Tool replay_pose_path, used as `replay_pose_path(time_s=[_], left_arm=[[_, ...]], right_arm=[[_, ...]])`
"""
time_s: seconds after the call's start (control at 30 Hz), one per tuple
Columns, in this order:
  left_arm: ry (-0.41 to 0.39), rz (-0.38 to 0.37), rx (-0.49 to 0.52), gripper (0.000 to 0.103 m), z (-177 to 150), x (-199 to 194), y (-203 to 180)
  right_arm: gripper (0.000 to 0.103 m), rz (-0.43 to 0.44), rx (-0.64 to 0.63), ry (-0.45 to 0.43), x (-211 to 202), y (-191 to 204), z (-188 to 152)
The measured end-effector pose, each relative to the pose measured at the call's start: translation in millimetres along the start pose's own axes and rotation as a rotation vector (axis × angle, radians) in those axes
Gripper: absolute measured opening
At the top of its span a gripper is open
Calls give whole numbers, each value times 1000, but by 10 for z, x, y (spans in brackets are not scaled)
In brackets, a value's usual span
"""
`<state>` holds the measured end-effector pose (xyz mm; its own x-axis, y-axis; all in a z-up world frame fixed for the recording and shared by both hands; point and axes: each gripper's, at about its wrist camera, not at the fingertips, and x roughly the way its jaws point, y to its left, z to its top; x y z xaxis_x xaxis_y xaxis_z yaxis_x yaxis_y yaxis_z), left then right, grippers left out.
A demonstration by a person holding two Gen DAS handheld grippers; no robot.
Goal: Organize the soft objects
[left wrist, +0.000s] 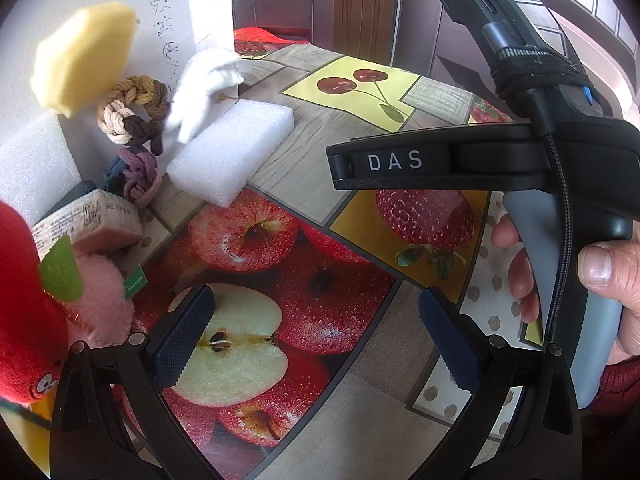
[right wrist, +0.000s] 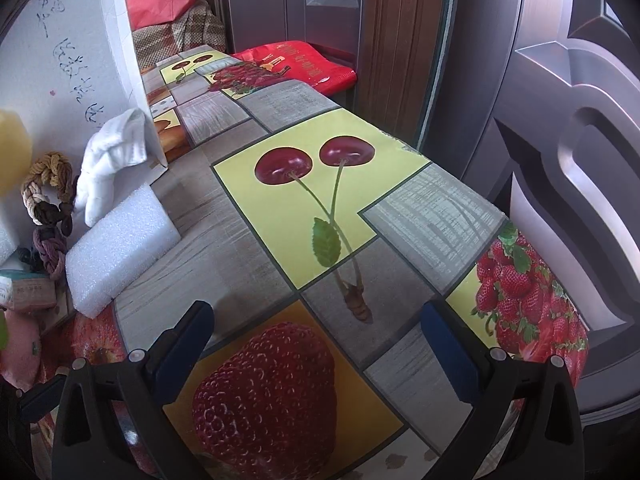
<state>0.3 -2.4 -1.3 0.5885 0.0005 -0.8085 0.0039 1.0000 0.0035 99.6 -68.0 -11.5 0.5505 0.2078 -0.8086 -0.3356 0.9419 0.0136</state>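
both grippers, left gripper (left wrist: 316, 332) and right gripper (right wrist: 318, 340), spread wide, empty. soft objects, including foam block (left wrist: 230, 150), cluster at left of frame on counter (left wrist: 360, 420); sorting appears unfinished.

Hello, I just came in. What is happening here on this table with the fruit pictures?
A person holds a gripper in each hand over the table. Both the left gripper and the right gripper are open and hold nothing. The soft things sit together along the wall: a white foam block, a white glove, knotted ropes, a yellow sponge, a pink plush toy and a red plush toy. Nothing is being picked up at this moment.
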Motion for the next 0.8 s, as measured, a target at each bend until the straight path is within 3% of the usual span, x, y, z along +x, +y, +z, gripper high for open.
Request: replay_pose_path(time_s=[0.8], left_arm=[[1, 0, 0, 102, 16, -4, 8]], right_arm=[[103, 4, -3, -1, 0, 20, -3]])
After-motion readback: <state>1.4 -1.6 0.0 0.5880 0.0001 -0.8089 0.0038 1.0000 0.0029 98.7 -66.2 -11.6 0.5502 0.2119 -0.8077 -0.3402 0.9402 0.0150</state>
